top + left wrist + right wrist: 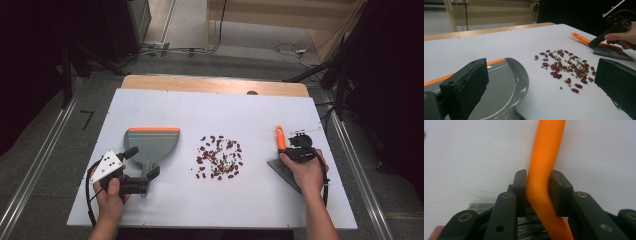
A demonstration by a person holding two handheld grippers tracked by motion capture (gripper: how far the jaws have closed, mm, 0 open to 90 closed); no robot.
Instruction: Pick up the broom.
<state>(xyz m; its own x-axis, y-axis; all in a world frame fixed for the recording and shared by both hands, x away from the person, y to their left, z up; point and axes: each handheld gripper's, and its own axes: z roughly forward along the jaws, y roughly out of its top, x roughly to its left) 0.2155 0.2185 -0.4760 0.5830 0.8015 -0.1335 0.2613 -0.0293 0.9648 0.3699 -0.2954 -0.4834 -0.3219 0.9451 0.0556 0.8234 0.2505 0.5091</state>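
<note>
White table (150, 210) — dustpan (152, 145) empty, beans (220, 157) loose beside it.

A white bench (150, 107) with a wooden far edge carries a grey dustpan (151, 144) with an orange lip at the left, a scatter of red and green beans (219, 157) in the middle, and an orange-handled brush (281, 150) at the right.
</note>
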